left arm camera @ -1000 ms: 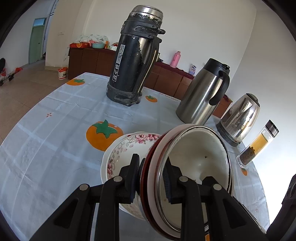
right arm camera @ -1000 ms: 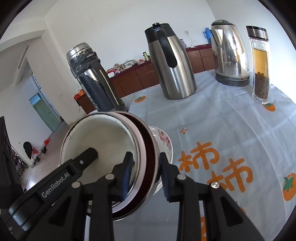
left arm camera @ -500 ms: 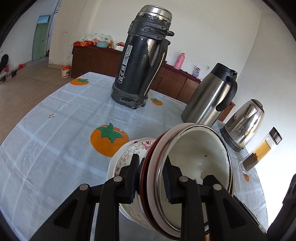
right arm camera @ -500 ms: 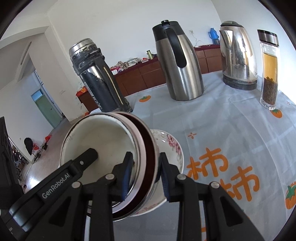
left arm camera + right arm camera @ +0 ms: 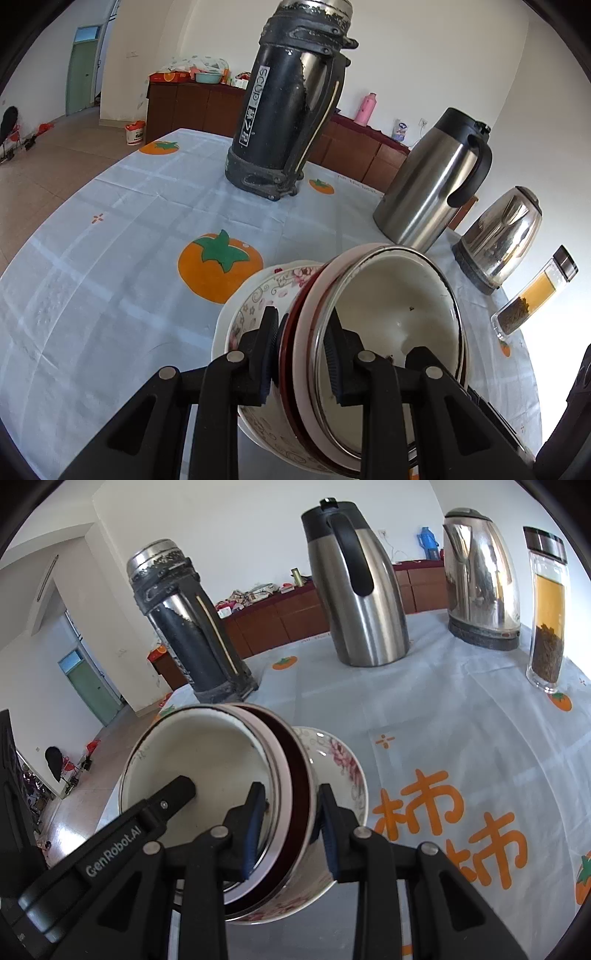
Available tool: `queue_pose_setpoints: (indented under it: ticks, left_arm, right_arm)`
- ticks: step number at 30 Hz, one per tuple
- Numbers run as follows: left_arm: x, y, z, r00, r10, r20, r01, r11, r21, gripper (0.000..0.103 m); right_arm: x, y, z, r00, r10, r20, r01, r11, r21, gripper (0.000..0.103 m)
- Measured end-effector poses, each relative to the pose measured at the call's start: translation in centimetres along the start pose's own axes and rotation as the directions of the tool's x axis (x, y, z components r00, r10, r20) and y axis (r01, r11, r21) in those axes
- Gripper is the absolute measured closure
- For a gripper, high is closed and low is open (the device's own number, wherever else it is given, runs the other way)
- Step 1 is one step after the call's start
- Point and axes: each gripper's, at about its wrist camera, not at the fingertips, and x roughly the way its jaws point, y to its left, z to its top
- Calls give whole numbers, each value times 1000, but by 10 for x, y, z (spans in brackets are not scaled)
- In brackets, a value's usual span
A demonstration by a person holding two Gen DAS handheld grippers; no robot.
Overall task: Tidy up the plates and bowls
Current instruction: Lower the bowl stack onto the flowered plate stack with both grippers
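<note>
I've got my left gripper [image 5: 301, 354] and right gripper [image 5: 290, 825] each clamped on opposite rims of the nested white enamel and dark-red bowls [image 5: 388, 325], tilted over the floral-patterned porcelain bowl [image 5: 258, 295] on the persimmon-print tablecloth [image 5: 129, 258], two grips steadying the stack for nesting.

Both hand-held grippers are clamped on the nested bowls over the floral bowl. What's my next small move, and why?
Probably ease the nested bowls straight down into the floral bowl. The left hand-held gripper and right hand-held gripper hold them tilted on opposite rims, partly inside it; whether they are seated cannot be told, so releasing now might tip them.
</note>
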Motion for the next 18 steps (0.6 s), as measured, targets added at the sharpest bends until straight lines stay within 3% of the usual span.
queue_pose_setpoints:
  ticks: [18]
  left_arm:
    - [8,3,-2,1000,9,-17,-9,1000,3,74]
  right_arm:
    - [3,2,-4,1000,9,28,-8,999,-37,69]
